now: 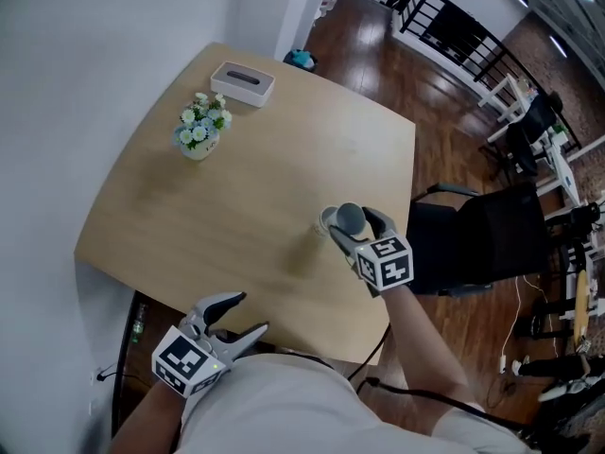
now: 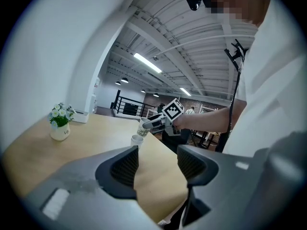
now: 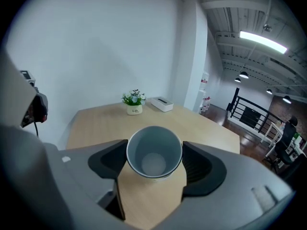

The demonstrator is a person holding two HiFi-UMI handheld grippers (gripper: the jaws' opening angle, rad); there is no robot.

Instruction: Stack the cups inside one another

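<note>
A pale wooden table [image 1: 189,218] is seen from above, set against a white wall. Near its far corner, a small pot of flowers [image 1: 198,129] and a white box [image 1: 243,82] are placed close together. Towards the right edge, a cup [image 1: 351,217] is gripped between the jaws of the right gripper [image 1: 355,227], and the rim of a second cup [image 1: 326,218] is seen just beside it. The left gripper [image 1: 251,312] is held at the near edge, its jaws apart and empty. A black chair [image 1: 477,244] is seen past the table's right edge.
</note>
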